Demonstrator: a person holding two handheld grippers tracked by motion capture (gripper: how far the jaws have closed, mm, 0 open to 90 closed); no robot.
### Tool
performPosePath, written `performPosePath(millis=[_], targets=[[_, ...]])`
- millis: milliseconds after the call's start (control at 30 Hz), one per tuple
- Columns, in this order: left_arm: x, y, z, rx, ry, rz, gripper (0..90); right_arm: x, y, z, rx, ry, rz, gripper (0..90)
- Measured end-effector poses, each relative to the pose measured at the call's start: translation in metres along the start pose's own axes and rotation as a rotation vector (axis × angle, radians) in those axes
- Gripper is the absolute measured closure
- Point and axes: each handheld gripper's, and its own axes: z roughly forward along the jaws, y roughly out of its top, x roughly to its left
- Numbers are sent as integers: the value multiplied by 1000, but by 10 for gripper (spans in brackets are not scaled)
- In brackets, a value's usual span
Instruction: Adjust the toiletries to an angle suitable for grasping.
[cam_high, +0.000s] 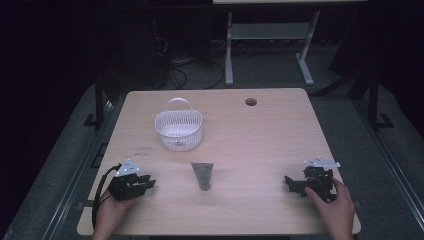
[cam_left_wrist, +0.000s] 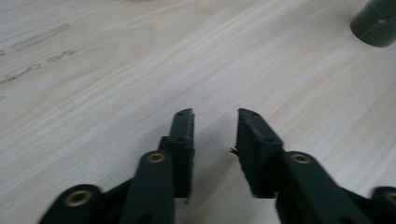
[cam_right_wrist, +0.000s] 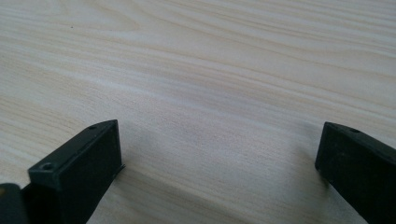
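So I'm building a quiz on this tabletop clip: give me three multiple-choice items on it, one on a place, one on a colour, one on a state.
1. Where does the dark tube lie?
A. inside the basket
B. on the table between the two grippers
C. in the right gripper

2. What colour is the basket?
A. white
B. red
C. black

3. How do the right gripper's jaws stand?
A. shut on the tube
B. shut on nothing
C. wide open over bare table

Answers: 1 B, it lies on the wood between the left gripper and the right; 2 A, white mesh and handle; 3 C, a broad gap with nothing between the jaws.
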Motion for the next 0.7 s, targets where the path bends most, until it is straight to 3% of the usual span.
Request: performPosePath(millis=[67, 200, 433, 700], targets=[[-1, 2, -2, 9, -14, 0, 793, 0, 0, 0, 0, 0, 0, 0], [-4, 7, -5, 31, -37, -5, 895, 0, 0, 0, 0, 0, -1, 0], [-11, 18, -11, 78, -69, 22, 898, 0, 0, 0, 0, 0, -1, 0], [-19, 29, -14, 95, -96, 46, 898, 0, 0, 0, 1, 0, -1, 0]])
